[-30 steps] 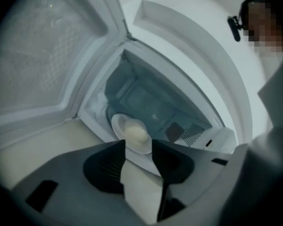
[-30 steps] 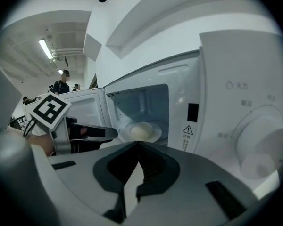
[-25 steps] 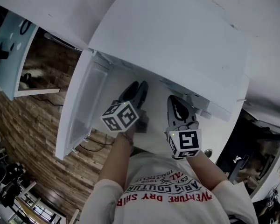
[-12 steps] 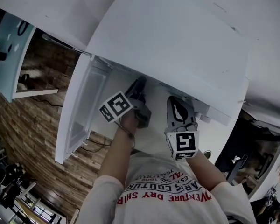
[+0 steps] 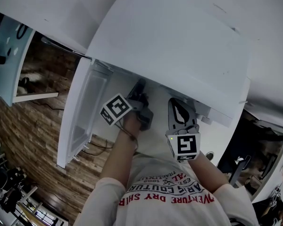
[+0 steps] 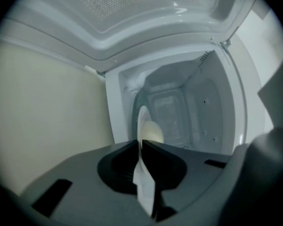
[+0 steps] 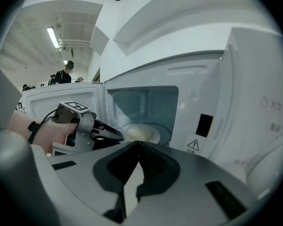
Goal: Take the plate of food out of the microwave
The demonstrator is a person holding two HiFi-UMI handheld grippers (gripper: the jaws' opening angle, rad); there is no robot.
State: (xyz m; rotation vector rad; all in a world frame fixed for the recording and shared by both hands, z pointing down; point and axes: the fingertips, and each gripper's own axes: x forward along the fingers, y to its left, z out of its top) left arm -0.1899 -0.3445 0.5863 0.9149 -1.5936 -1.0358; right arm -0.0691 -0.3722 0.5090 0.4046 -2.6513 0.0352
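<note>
The white microwave (image 5: pixel 179 41) stands with its door (image 5: pixel 82 112) swung open to the left. Inside, a white plate (image 7: pixel 166 134) carries a pale mound of food (image 7: pixel 140 133). My left gripper (image 6: pixel 140 142) is rolled on its side and reaches into the cavity (image 5: pixel 140 87). Its jaws are closing, with the near rim of the plate (image 6: pixel 144 126) edge-on between them and the pads on the rim. My right gripper (image 7: pixel 138 144) hangs outside in front of the opening (image 5: pixel 177 100), shut and holding nothing.
The microwave's control panel (image 7: pixel 205 124) with a warning label (image 7: pixel 193 145) is right of the cavity. A white appliance front (image 7: pixel 269 126) stands further right. Wooden flooring (image 5: pixel 33 126) lies below left. A person (image 7: pixel 63 74) stands far behind the door.
My left gripper has rolled onto its side, pushed further into the microwave, and its jaws have come together round the plate's rim. The right gripper has barely moved.
</note>
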